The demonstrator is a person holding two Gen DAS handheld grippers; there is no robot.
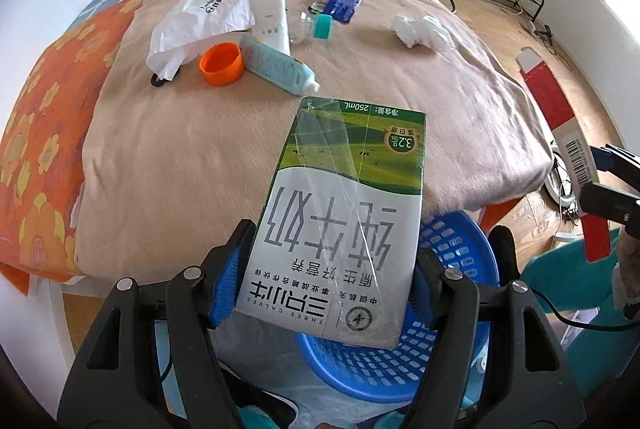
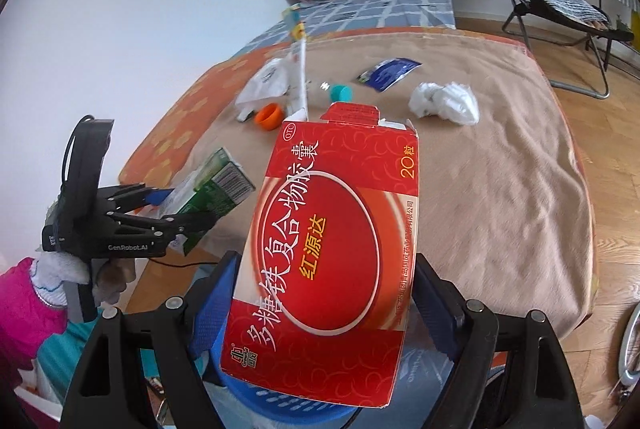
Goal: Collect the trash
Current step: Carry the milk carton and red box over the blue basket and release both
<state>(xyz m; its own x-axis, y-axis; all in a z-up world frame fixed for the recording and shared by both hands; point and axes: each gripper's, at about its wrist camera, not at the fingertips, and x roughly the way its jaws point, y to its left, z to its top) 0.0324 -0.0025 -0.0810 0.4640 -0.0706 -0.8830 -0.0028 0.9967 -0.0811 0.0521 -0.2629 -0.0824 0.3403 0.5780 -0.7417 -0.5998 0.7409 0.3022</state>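
Trash was mid-collection: the left hand-held gripper (image 1: 320, 281) was clamped on a milk carton (image 1: 340, 213), its blue pads pressing both sides, and the right hand-held gripper (image 2: 320, 313) gripped a red box (image 2: 332, 241) the same way. Both pieces hung over the blue basket (image 1: 452, 249) just beside the bed (image 1: 180, 157), so the step in hand looked like the drop. Next, each load would need lowering over the rim before the jaws part; the basket's depth under the box was hard to judge. Still on the bed, well ahead of both grippers, lay a plastic bag (image 1: 200, 17), orange cap (image 1: 221, 63), two tubes, a small bottle (image 1: 316, 25), a blue packet (image 1: 340, 5) and crumpled tissue (image 1: 422, 29).
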